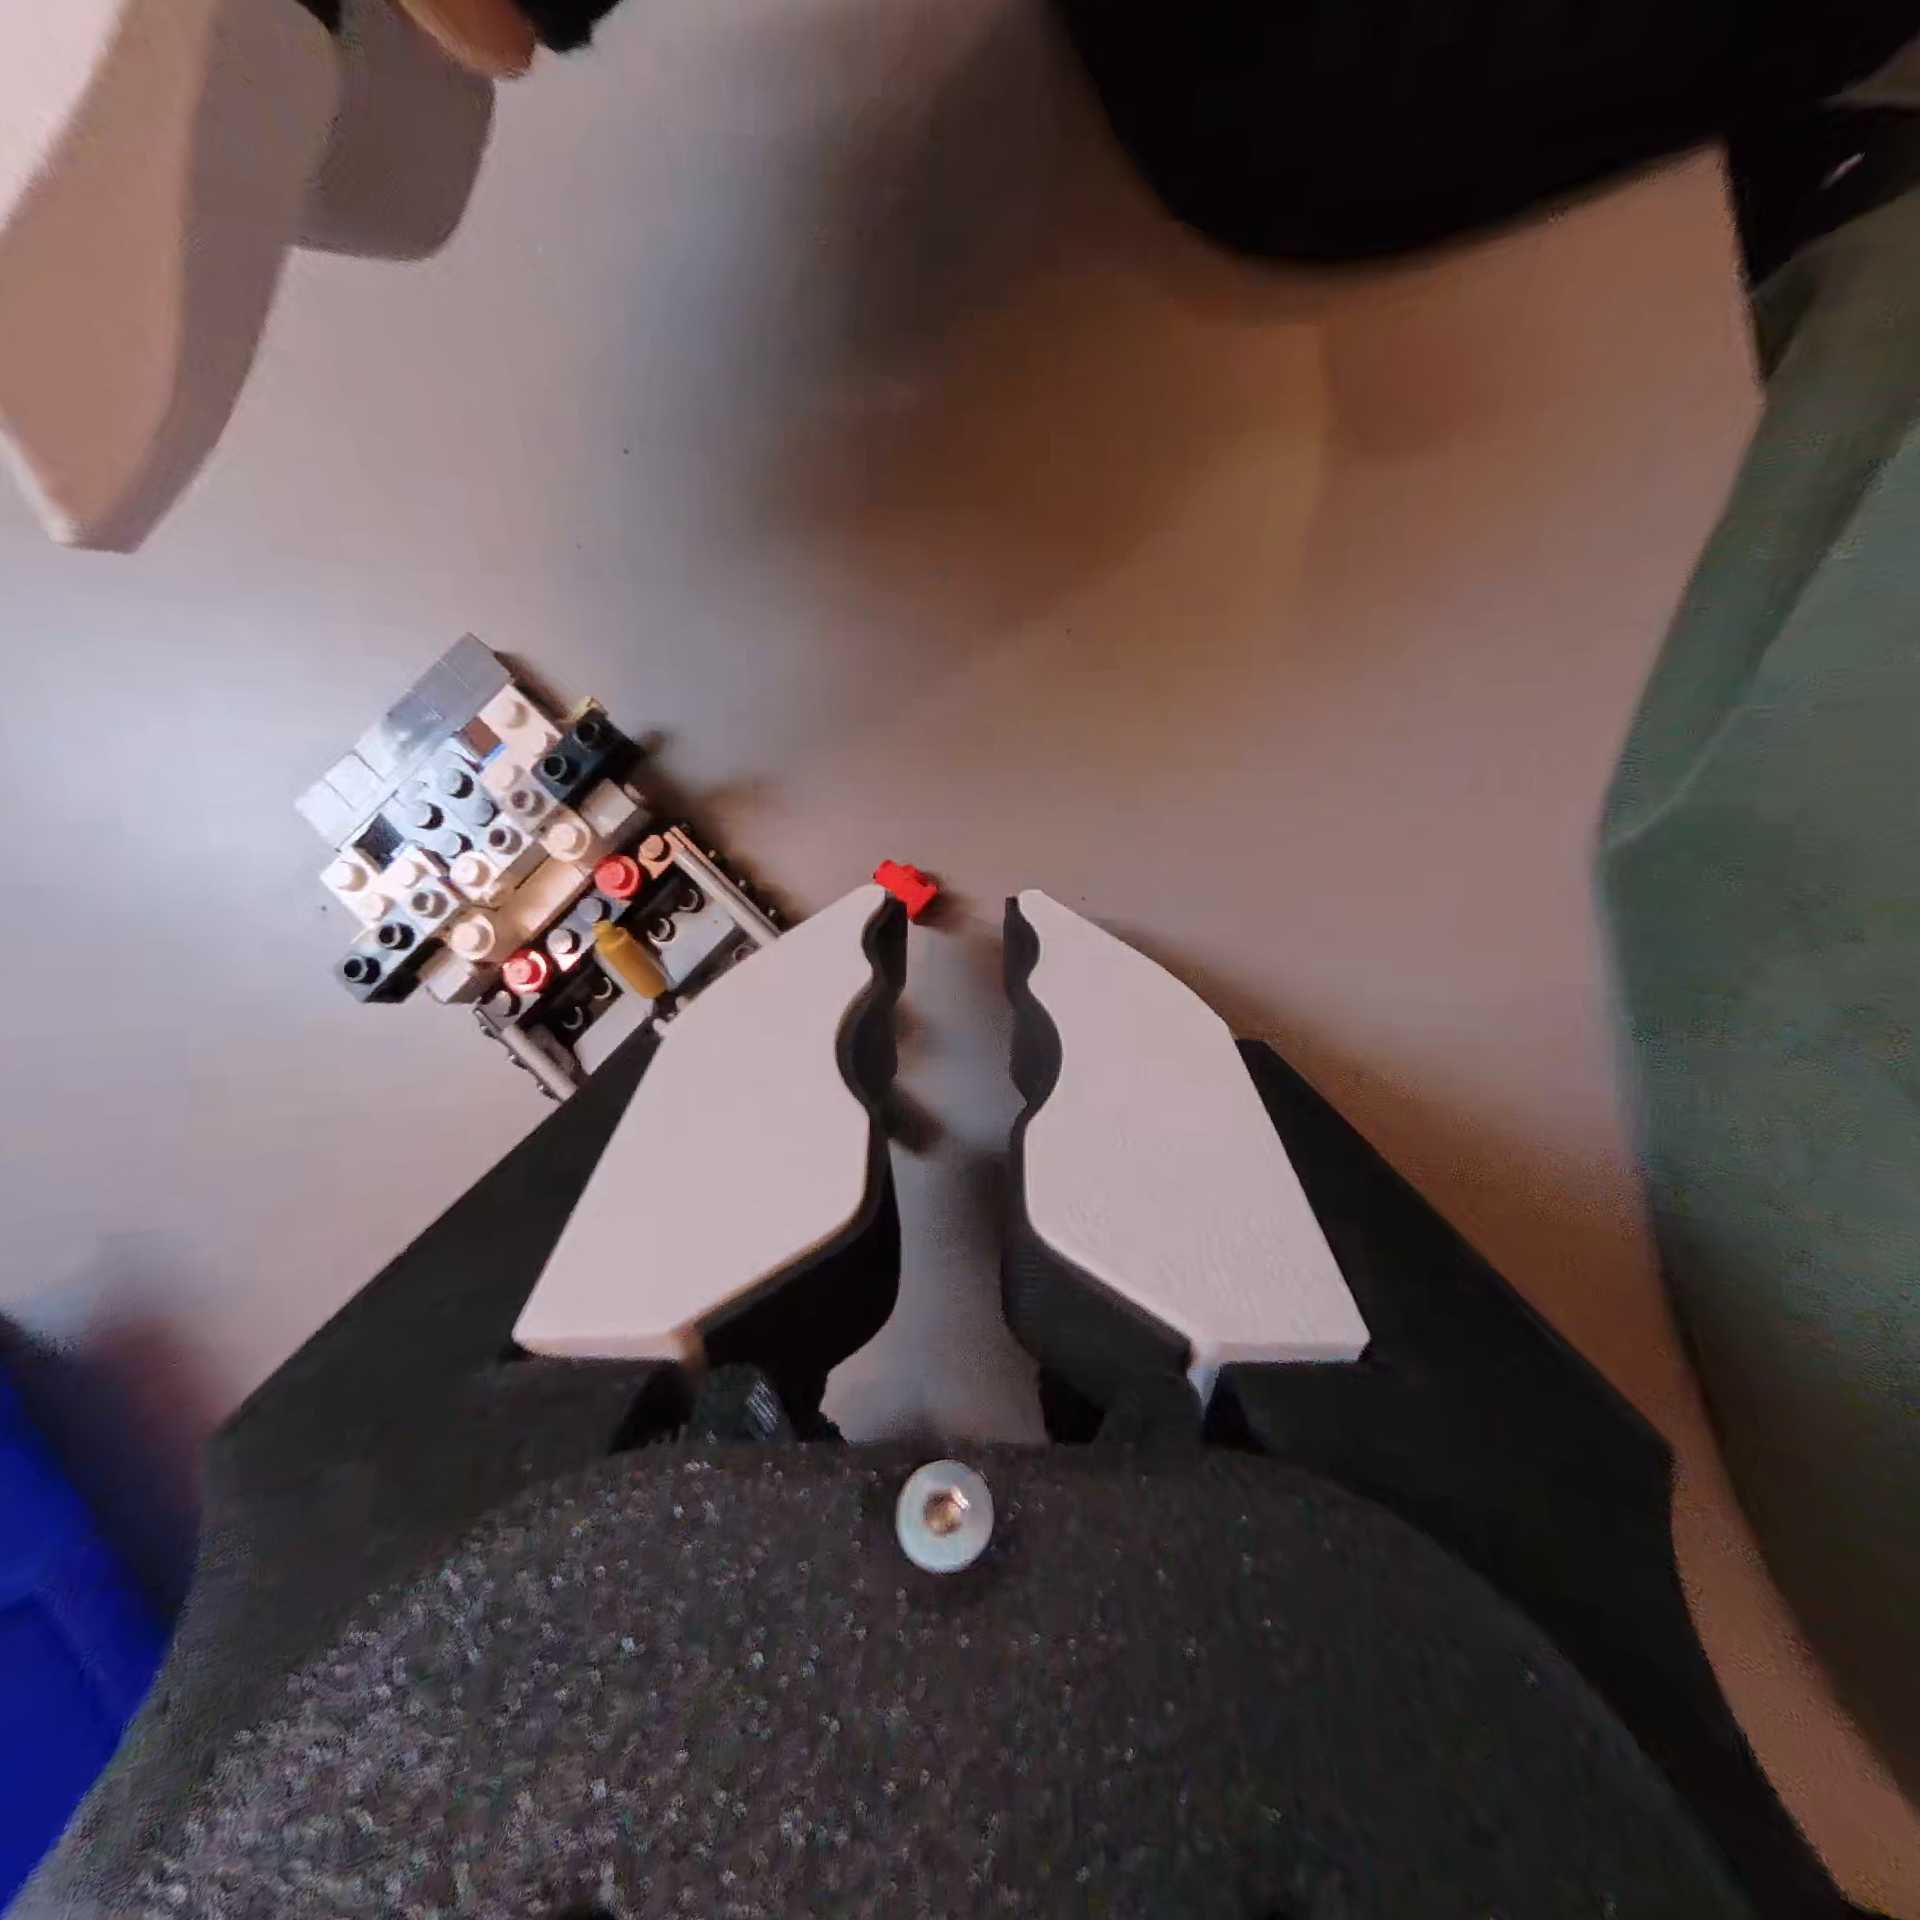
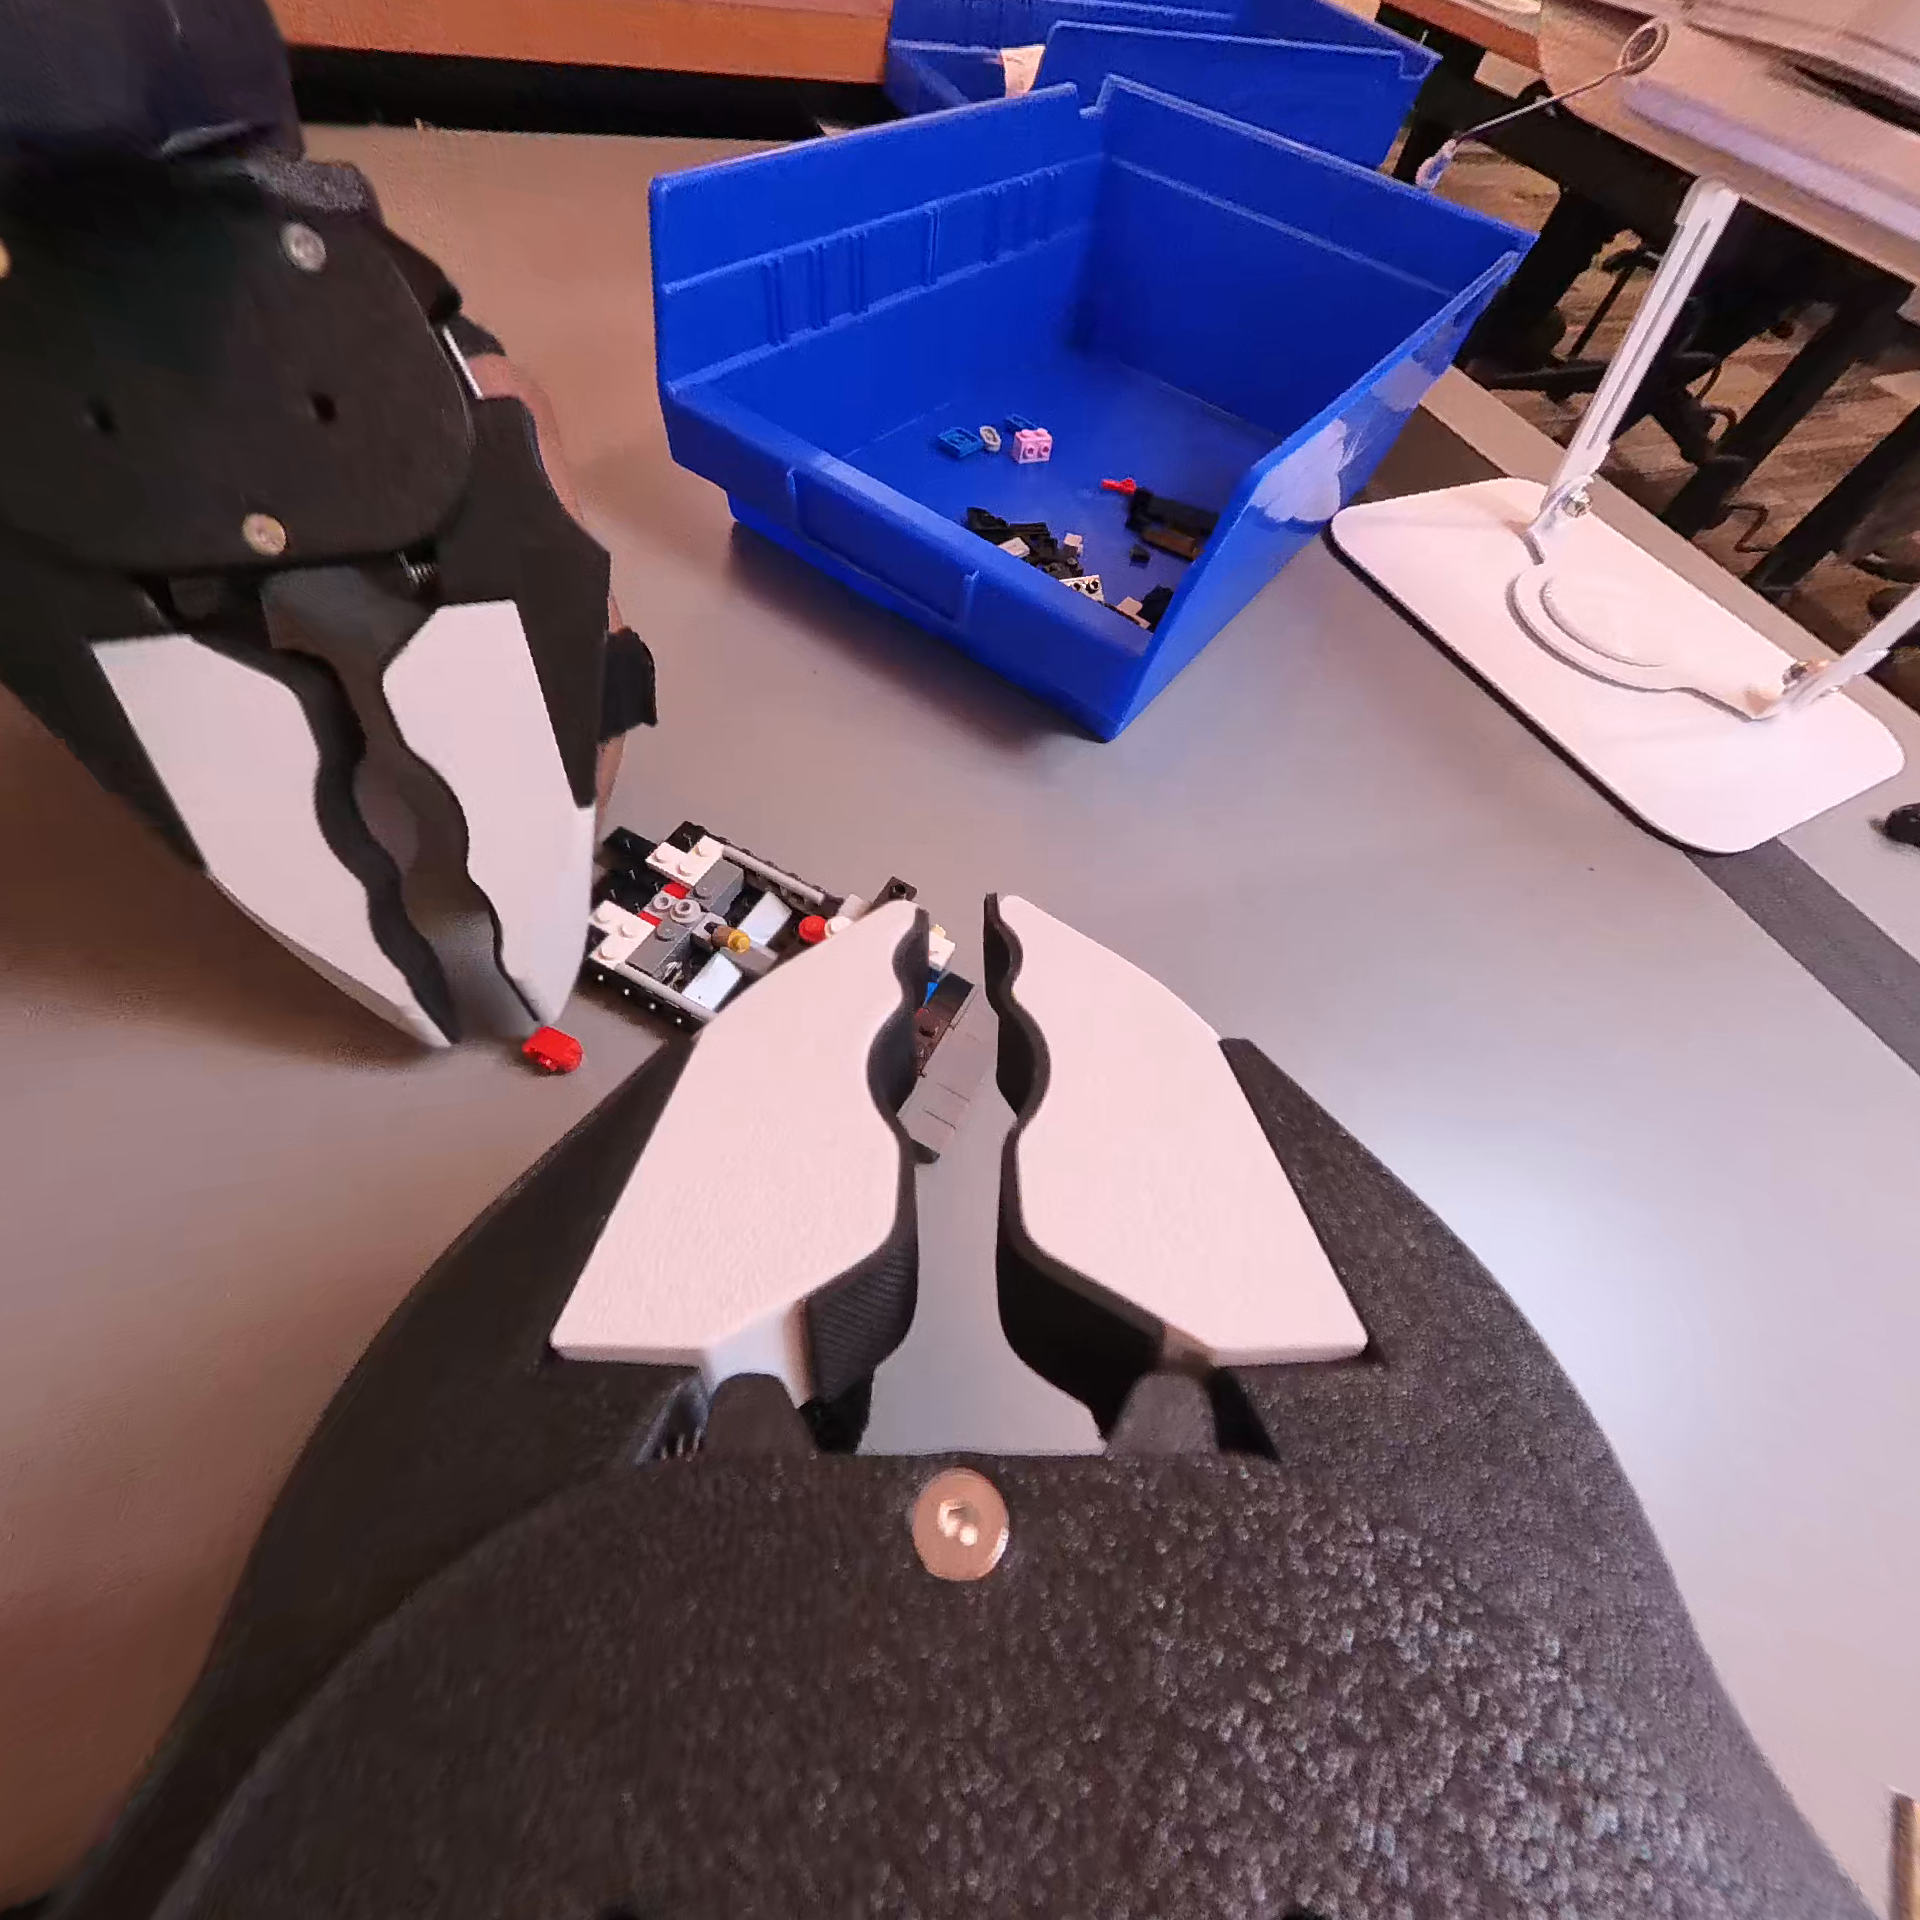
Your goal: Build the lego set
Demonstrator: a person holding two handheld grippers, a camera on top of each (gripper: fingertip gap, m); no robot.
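Note:
A small red brick piece (image 1: 907, 888) lies on the grey table, just off the left fingertip of my left gripper (image 1: 948, 909), which is open and empty with its tips low over the table. In the right wrist view the same left gripper (image 2: 488, 1029) stands tip-down beside the red piece (image 2: 551, 1049). A flat brick model (image 1: 499, 852) of white, grey, black and red parts lies to its left. My right gripper (image 2: 953, 914) is narrowly open and hovers above the model (image 2: 707, 935). Part of the model shows through its gap.
A blue bin (image 2: 1039, 312) with several loose small pieces stands beyond the model, with a second blue bin (image 2: 1195, 62) behind it. A white lamp stand base (image 2: 1610, 665) sits at the right. A person's green garment (image 1: 1766, 935) fills the right side. About 12 centimeters separates my left fingertips from my right.

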